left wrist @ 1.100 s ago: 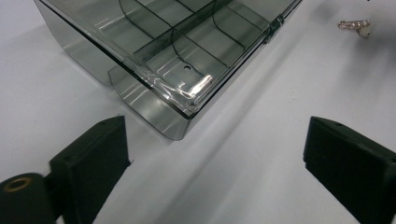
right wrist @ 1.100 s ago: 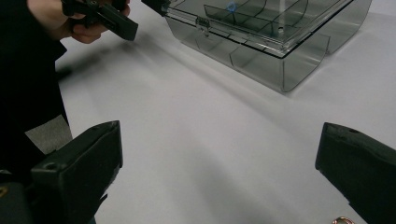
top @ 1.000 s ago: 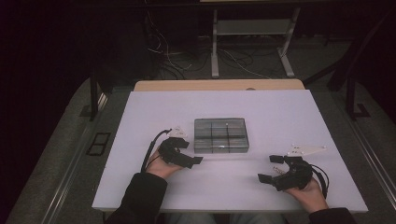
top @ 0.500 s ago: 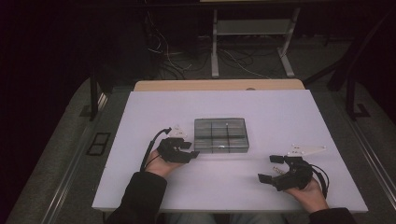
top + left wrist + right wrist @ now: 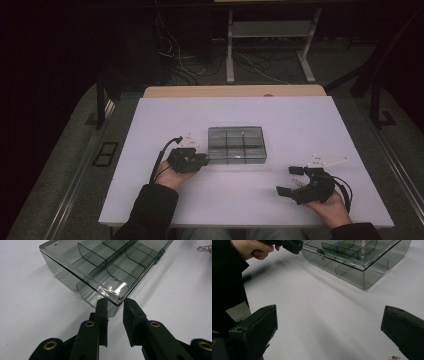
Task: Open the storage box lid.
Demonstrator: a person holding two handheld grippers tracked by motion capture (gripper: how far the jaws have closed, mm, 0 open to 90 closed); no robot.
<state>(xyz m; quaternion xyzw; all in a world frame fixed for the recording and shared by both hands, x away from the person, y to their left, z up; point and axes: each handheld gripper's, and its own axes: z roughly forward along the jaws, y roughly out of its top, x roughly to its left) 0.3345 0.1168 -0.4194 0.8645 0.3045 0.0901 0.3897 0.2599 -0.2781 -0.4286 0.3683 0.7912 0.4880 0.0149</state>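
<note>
left gripper [image 5: 115,303]: jaws just closing, narrow gap, tips at clear box [image 5: 105,262] corner, not gripping | right gripper [image 5: 329,322]: jaws wide, empty, box well apart | tabletop [image 5: 310,120]

The box [image 5: 105,267] looks like smoky clear plastic, glossy, with a bright glint on its lid corner at about 6 o'clock. The table [image 5: 300,125] is matt white and smooth. Jaw pads of the left gripper [image 5: 115,305] look like matt black rubber or foam (slightly grainy), with shiny brass-coloured rivets. The sleeve [image 5: 150,210] is dark cloth.
</note>
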